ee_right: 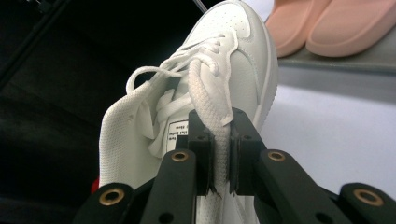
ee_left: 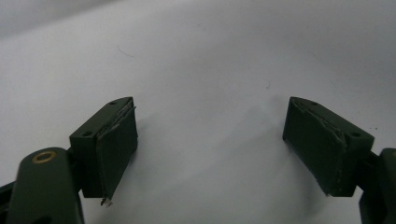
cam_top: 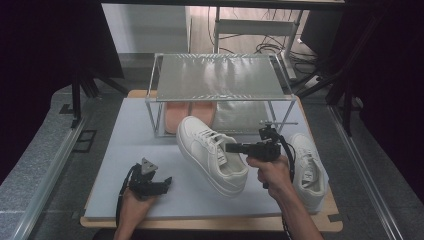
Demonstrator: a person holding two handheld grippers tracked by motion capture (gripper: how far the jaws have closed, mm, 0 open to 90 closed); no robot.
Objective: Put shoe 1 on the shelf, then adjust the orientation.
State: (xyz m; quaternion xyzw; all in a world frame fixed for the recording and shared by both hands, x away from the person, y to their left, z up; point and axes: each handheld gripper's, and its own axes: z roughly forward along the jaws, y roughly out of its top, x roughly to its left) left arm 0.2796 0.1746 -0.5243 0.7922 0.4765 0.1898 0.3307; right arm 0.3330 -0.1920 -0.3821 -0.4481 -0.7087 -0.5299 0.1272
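A white sneaker (cam_top: pixel 210 152) hangs tilted over the grey mat, toe toward the rack. My right gripper (cam_top: pixel 231 147) is shut on the side wall of its opening; in the right gripper view the white collar (ee_right: pixel 219 140) is pinched between the two black jaws of that gripper (ee_right: pixel 220 156). A second white sneaker (cam_top: pixel 306 167) lies on the mat to the right of that hand. My left gripper (cam_top: pixel 167 181) rests low at the front left of the mat, open, and in the left gripper view its pads (ee_left: pixel 116 149) stand wide apart over bare mat.
A metal two-level shoe rack (cam_top: pixel 220 77) stands at the back of the mat (cam_top: pixel 150 145). A pair of pink slippers (cam_top: pixel 187 115) sits on its lower shelf. Dark stands and cables lie beyond the table.
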